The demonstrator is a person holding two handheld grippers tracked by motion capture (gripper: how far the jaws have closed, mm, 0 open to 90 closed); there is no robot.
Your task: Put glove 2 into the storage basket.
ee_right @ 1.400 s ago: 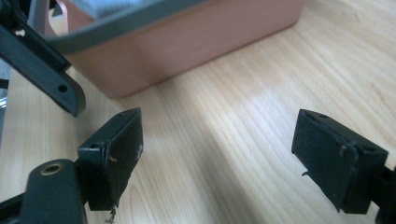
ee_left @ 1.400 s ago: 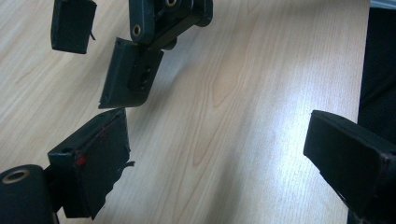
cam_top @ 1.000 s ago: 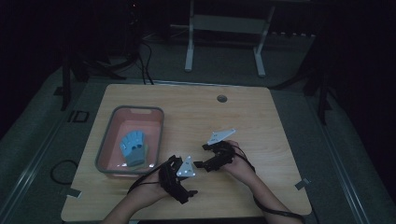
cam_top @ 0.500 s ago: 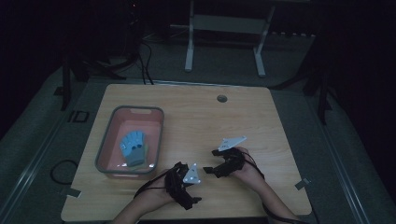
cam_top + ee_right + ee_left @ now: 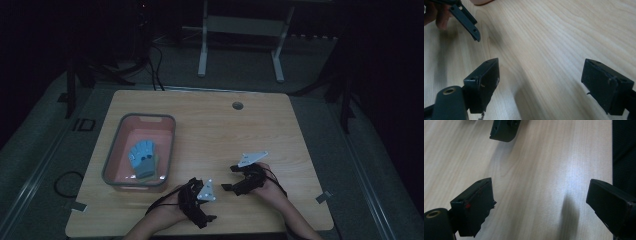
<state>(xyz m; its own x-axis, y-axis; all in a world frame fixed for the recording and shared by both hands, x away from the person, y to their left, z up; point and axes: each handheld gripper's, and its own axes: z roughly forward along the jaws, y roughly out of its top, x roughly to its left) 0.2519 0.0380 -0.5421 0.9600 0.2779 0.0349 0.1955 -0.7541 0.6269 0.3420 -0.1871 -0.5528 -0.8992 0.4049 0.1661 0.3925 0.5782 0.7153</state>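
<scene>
Grippers [image 5: 220, 192] well apart from glove [image 5: 142, 159]

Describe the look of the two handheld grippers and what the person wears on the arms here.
Both the left gripper and the right gripper are black, each topped by a grey three-cornered plate, with a dark cable trailing back toward the person. Up close, each has two blocky black jaws; the left gripper's near jaw carries a small red mark and a brass-coloured insert. The forearms look bare, with no sleeves visible.

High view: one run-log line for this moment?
left claw: open, empty, near table edge | right claw: open, empty, beside it | blue glove: in pink bin, untouched
</scene>
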